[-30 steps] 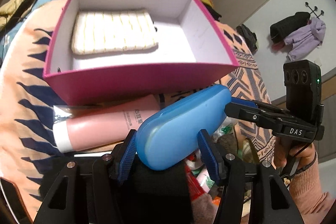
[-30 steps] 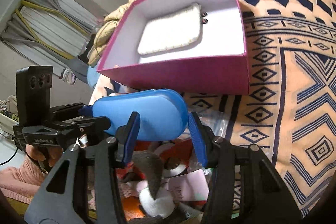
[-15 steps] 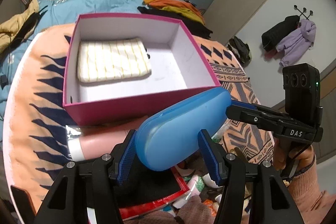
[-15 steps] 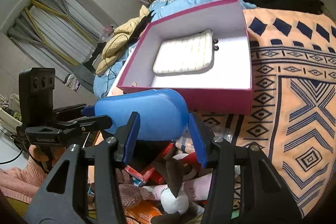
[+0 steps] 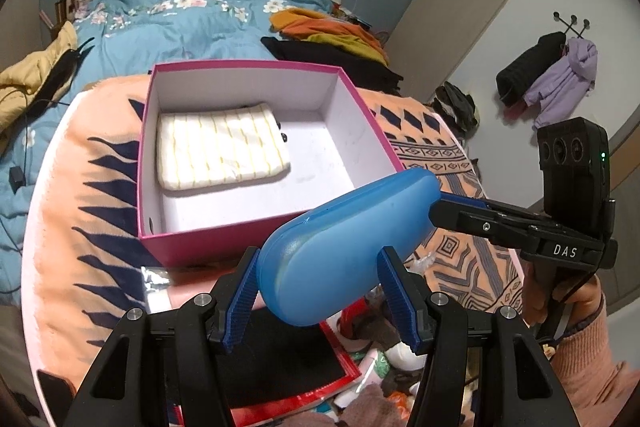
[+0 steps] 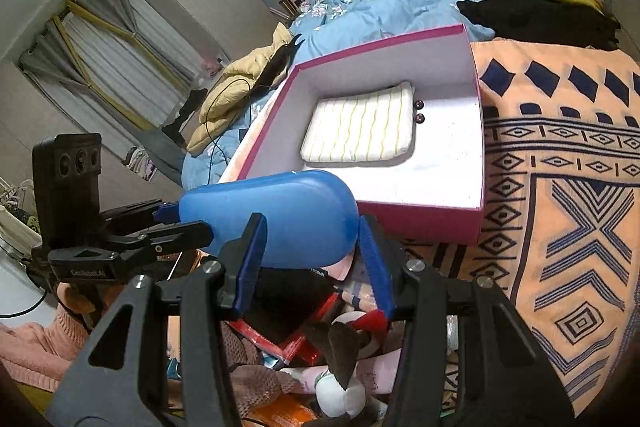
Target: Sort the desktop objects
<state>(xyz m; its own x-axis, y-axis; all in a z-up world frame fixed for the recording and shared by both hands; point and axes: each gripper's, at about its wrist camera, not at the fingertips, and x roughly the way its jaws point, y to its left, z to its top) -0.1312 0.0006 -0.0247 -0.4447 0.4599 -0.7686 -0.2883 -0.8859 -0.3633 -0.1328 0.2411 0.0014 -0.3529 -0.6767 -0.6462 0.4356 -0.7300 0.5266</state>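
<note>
Blue plastic: we log one case [image 5: 348,239], oblong and glossy, lifted clear of the desk and lying roughly level, just in front of the box's near wall.
Left claw [image 5: 320,291]: we see its ribbed blue pads [image 5: 244,291] pressed on either side of one end of the case, so it is clamped on the case.
Right claw [image 6: 310,259]: we see it closed on the other end of the same case; in the left view its black fingers [image 5: 464,213] meet the far tip of the case.
Box [image 5: 188,235]: pink outside, white inside, lid off, standing on the cloth beyond the case.
Pouch [image 5: 220,145]: cream with thin yellow stripes, lying flat on the left part of the box floor; we note two small dark beads at its right edge.
Cloth [image 6: 560,187]: orange with navy diamond and zigzag pattern, spread under the box.
Clutter [image 6: 320,359]: we list a heap below both claws, near edge of the desk: a red-edged black item, a pink tube, a plush toy, brown mesh fabric; the finer pieces we cannot tell apart.
Hand [image 5: 560,299]: in a pink knit sleeve, holding the right claw's handle.
Bed [image 5: 192,15]: blue floral quilt, wooden headboard, behind the desk.
</note>
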